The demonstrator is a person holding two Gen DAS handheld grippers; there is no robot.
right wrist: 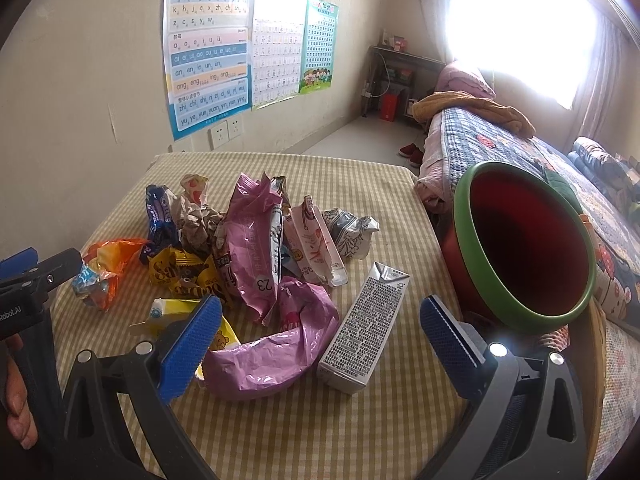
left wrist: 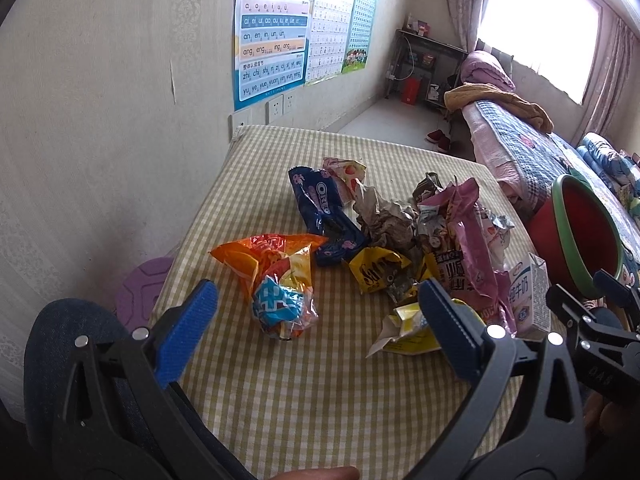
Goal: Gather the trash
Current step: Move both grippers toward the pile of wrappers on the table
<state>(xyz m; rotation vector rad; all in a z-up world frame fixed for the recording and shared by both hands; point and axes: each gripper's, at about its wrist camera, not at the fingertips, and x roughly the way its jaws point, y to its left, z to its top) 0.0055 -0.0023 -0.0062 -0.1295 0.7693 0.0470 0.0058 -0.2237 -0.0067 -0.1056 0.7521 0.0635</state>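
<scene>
Checked cloth on table [right wrist: 360,420] carries the trash pile. My left gripper [left wrist: 316,320]: jaws apart, orange wrapper [left wrist: 276,276] just ahead betw. them. My right gripper [right wrist: 320,332]: jaws apart, milk carton [right wrist: 364,328] betw. them, pink bag [right wrist: 276,344] beside left pad. Red bin [right wrist: 524,248] w/ green rim to right.

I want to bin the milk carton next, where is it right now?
In the right wrist view the milk carton lies flat on the checked tablecloth, between the pink bag and the red bin.
</scene>
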